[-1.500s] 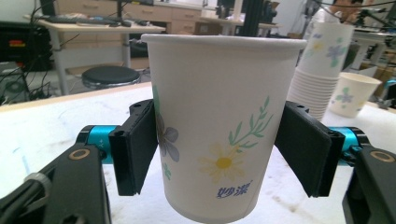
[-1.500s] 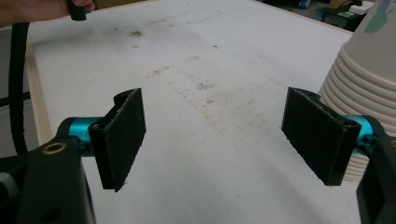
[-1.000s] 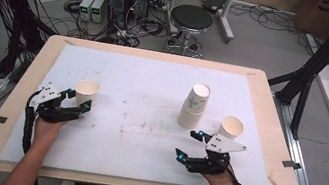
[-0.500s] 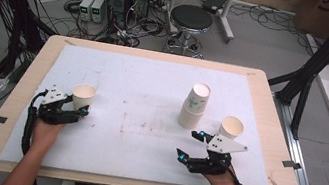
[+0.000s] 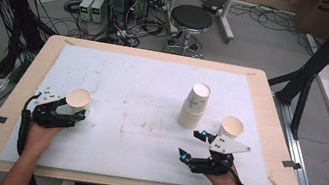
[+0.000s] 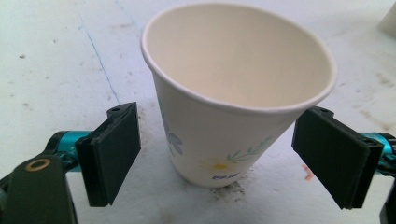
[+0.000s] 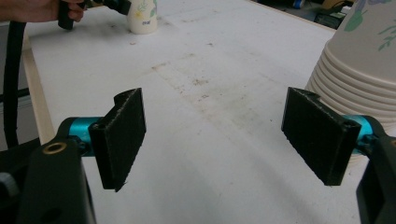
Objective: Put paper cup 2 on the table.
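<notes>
Paper cup (image 6: 233, 107) btwn just-opened left hand-held gripper (image 6: 229, 163) pads, untouched.

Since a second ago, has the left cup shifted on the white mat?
Yes: the paper cup slid slightly toward the mat's left edge. The left gripper's fingers have just been opening around it.

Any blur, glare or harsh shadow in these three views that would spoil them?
High view: even light, soft overall, no glare on the white board. Left gripper view: paper cup sharp, faint shadow at its base. Right gripper view: pads sharp, cup stack cropped at the edge, far cup softer.
</notes>
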Available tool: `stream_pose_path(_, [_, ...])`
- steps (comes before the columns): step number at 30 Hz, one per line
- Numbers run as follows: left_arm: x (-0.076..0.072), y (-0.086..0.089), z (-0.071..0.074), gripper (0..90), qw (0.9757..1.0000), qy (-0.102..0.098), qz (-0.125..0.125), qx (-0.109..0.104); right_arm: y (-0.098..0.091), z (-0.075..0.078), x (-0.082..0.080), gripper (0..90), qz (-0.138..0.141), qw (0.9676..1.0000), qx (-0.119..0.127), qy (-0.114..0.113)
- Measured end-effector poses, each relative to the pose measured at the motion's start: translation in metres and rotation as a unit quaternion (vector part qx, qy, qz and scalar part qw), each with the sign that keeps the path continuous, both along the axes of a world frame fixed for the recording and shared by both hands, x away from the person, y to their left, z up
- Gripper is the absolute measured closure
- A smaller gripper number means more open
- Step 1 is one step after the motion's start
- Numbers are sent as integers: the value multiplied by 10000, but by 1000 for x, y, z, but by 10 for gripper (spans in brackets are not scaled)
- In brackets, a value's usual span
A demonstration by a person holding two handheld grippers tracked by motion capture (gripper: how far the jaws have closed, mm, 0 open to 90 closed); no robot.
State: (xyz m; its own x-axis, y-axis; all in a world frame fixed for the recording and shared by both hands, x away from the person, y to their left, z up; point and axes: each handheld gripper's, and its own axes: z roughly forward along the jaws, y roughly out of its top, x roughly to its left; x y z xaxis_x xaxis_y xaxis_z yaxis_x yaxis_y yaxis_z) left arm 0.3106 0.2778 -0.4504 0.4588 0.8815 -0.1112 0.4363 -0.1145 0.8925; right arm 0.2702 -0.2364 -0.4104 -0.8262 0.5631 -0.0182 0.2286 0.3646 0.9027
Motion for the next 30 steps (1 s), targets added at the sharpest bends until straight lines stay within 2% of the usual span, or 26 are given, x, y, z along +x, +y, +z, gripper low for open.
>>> stream_pose_path(2, [-5, 2, 5, 155, 9998, -112, 128, -116, -1, 1, 0, 224, -4, 10000, -7, -2])
stream_pose_path(4, [-9, 2, 9, 155, 9994, -248, 205, -91, -2, 1, 0, 224, -30, 10000, -2, -37])
stream_pose_path(7, [-16, 1, 20, 155, 9980, -564, 283, -71, -3, 2, -1, 223, -49, 10000, 5, -30])
stream_pose_path(10, [-22, -2, 31, 155, 9958, -848, 353, 1, -3, 3, -1, 224, -63, 10000, 8, -36])
stream_pose_path(12, [-25, -4, 38, 155, 9936, -1067, 383, -35, -4, 3, -1, 224, -52, 10000, 8, -39])
stream_pose_path(13, [-26, -6, 42, 155, 9922, -1199, 336, -108, -5, 4, -1, 224, -63, 10000, 15, -43])
stream_pose_path(14, [-28, -8, 46, 155, 9902, -1343, 241, -293, -5, 4, -1, 224, -69, 10000, 22, -33])
stream_pose_path(17, [-29, -15, 50, 155, 9849, -1547, -152, -764, -8, 5, 0, 224, -182, 9998, 11, -30])
stream_pose_path(21, [-27, -33, 50, 155, 9770, -1589, -705, -1234, -15, 7, 1, 223, -399, 9991, -20, -121])
stream_pose_path(26, [-25, -61, 44, 155, 9749, -1407, -1255, -1180, -27, 12, 1, 222, -694, 9974, -12, -198])
stream_pose_path(30, [-26, -75, 38, 157, 9746, -1297, -1481, -1066, -36, 12, 0, 222, -880, 9959, -31, -181])
